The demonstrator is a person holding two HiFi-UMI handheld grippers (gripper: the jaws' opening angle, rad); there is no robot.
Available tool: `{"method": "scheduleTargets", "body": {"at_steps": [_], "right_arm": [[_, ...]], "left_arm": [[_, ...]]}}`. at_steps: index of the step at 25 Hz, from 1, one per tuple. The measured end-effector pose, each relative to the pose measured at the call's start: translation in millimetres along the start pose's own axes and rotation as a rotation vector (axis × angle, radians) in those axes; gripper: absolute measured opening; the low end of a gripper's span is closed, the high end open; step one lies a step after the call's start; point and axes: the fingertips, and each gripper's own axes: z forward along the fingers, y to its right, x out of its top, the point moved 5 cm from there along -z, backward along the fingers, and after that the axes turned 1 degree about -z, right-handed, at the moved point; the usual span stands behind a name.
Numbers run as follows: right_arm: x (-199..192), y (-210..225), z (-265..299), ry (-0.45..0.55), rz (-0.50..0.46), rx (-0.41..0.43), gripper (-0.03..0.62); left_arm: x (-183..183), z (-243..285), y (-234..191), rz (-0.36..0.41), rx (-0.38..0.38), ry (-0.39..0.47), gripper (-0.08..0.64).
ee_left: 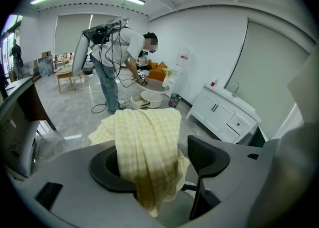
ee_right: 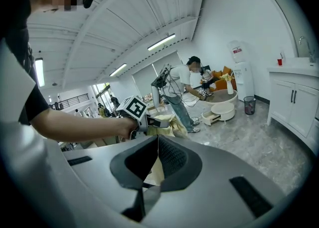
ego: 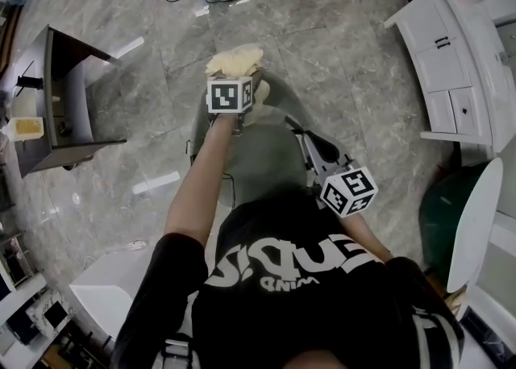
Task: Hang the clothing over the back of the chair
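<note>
The left tongs (ee_left: 159, 165) stand wide apart, with the clothing (ee_left: 147, 145), a pale yellow checked piece, hanging down between the two jaws. It lies against the inner side of the left jaw and stays clear of the right jaw, so nothing is clamped. In the head view the same piece sits bunched on the far top edge of the grey chair (ego: 270, 150), just beyond the marker cube of the left tongs, whose arm reaches out over the seat. The right tongs (ee_right: 158, 138) are held nearer and to the right, beside the chair's dark armrest (ego: 321, 147). Their jaws meet at the tips. A pale patch shows through the narrow gap lower down, and I cannot tell what it is. From the right gripper view the left tongs and the yellow cloth appear just beyond those closed tips. The floor (ego: 161, 61) is grey marbled tile. A white cabinet (ego: 451, 77) stands at the right and a dark desk (ego: 68, 97) at the left. Far off, another person (ee_left: 124, 53) bends over a low round white table (ee_left: 152, 95).
</note>
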Motion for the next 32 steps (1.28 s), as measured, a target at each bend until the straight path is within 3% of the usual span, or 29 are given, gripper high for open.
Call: {"method": "scheduleTargets", "body": {"at_steps": [11, 23, 29, 32], "right_arm": [[0.0, -11.0, -4.9, 0.015, -0.033, 0.054, 0.015], [2.5, -27.4, -22.0, 0.052, -0.077, 0.096, 0.015], [10.6, -35.9, -30.1, 0.082, -0.105, 0.119, 0.015], [14.3, -39.9, -35.9, 0.099, -0.117, 0.129, 0.015]], "left_arm": [[-15.2, -48.6, 5.0, -0.007, 0.05, 0.071, 0.322], [-24.9, -123.4, 38.0, -0.01, 0.031, 0.212, 0.317], [-31.6, -169.1, 57.0, -0.01, 0.002, 0.308, 0.102], [-41.9, -189.1, 67.2, -0.02, -0.032, 0.34, 0.041]]}}
